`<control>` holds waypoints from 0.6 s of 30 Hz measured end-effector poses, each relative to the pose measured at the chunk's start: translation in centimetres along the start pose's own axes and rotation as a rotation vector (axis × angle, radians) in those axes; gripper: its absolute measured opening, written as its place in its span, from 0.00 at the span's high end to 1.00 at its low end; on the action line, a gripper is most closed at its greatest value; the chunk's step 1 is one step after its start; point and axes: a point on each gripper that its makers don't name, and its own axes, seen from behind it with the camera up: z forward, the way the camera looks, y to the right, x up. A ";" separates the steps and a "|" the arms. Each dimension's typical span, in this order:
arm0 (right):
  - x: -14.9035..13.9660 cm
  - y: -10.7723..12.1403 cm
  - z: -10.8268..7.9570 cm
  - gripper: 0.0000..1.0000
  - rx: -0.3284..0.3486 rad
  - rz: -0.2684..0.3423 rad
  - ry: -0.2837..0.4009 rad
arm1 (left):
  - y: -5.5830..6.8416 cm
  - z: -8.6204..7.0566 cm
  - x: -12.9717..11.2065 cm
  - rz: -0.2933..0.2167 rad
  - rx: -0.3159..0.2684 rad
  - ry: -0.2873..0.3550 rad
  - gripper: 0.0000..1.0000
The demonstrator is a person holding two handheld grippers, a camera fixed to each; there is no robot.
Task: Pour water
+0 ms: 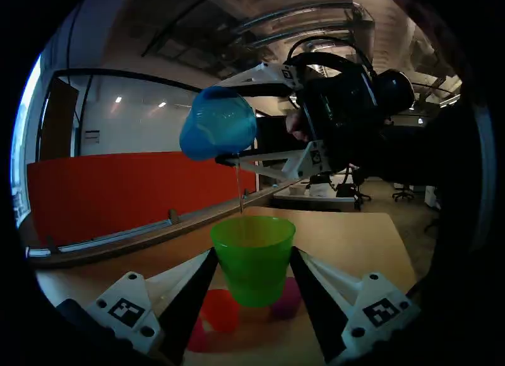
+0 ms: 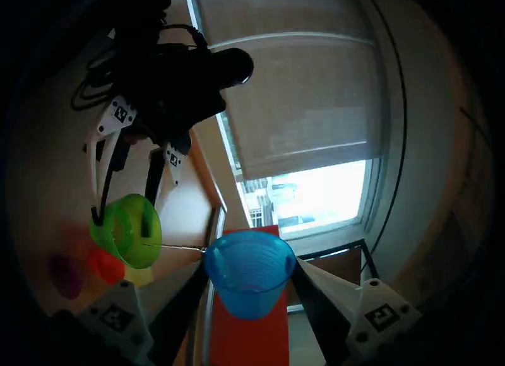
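Your left gripper (image 1: 252, 257) is clamped on the green cup (image 1: 252, 271), upright above the surface (image 1: 353, 240); hold it steady under the stream (image 1: 239, 189). Your right gripper (image 2: 250, 265) grips the tilted blue cup (image 2: 249, 284); tip slowly, I'd say, so the water lands inside. A red cup (image 1: 219, 309) sits below; orange wall (image 1: 126, 189) left, chairs (image 1: 404, 190) right.

Green cup (image 1: 253, 259) sits dead centre, squeezed between the left gripper (image 1: 253, 253) fingers. Just above it the right gripper (image 1: 228, 122) has a blue cup (image 1: 214, 123) tipped over, with a thin stream of water (image 1: 240, 189) running into the green one. A red cup (image 1: 219, 309) and a purple cup (image 1: 288, 298) are on the table (image 1: 353, 233) below.
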 end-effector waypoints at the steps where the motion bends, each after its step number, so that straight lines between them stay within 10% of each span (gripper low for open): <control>1: 0.1 0.0 0.0 0.09 0.000 -0.001 0.000 | 0.0 0.0 0.0 0.000 -0.001 0.000 0.17; 18: 1.1 0.2 -0.2 0.09 -0.005 -0.037 0.003 | -0.1 -0.1 0.4 -0.006 0.001 0.010 0.17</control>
